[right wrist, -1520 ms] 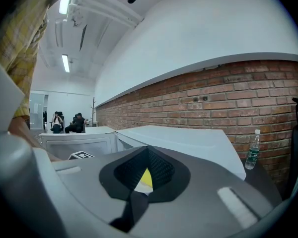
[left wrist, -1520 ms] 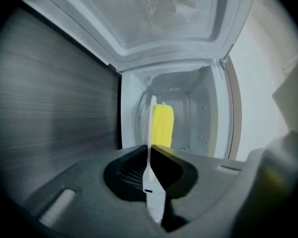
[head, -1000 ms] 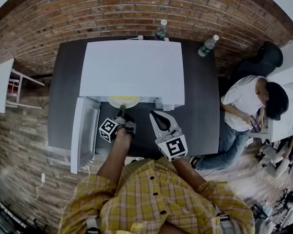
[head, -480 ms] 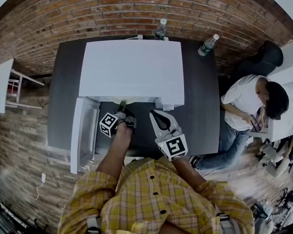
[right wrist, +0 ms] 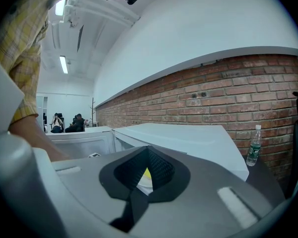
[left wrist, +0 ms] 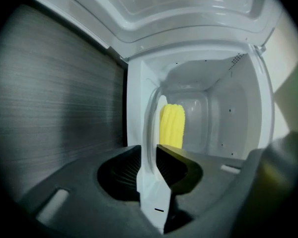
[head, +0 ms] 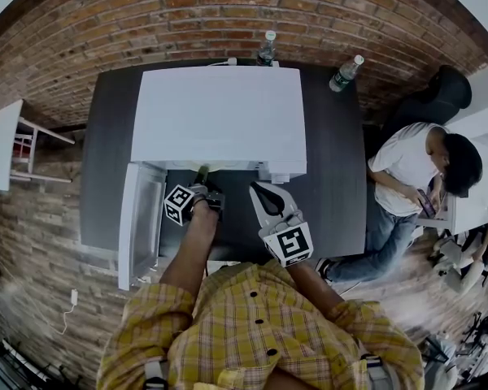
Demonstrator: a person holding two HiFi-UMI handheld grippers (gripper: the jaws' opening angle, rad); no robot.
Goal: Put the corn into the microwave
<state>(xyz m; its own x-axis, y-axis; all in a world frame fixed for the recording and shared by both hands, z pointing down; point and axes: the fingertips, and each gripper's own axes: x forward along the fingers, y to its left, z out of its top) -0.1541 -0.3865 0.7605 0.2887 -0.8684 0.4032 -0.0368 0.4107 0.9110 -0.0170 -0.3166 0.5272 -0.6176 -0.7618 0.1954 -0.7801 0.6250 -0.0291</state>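
Note:
The white microwave (head: 220, 112) stands on a dark table (head: 333, 177) with its door (head: 142, 218) swung open to the left. My left gripper (head: 202, 179) reaches into the opening. In the left gripper view a yellow corn cob (left wrist: 172, 125) lies on a white plate (left wrist: 150, 182) inside the cavity. The plate's rim stands between the jaws of my left gripper (left wrist: 150, 157). The jaws are opening, though I see no gap at the pads. My right gripper (head: 262, 193) hovers shut and empty in front of the microwave's right side, its jaws (right wrist: 139, 182) pointing at the opening.
Two water bottles (head: 267, 49) (head: 346, 73) stand behind the microwave by the brick wall. A person (head: 407, 177) sits at the right of the table. A small white table (head: 0, 145) is at the far left.
The plate with the corn showed at the microwave's opening a second ago and is now hidden inside. My left gripper edged forward. The right gripper stayed put.

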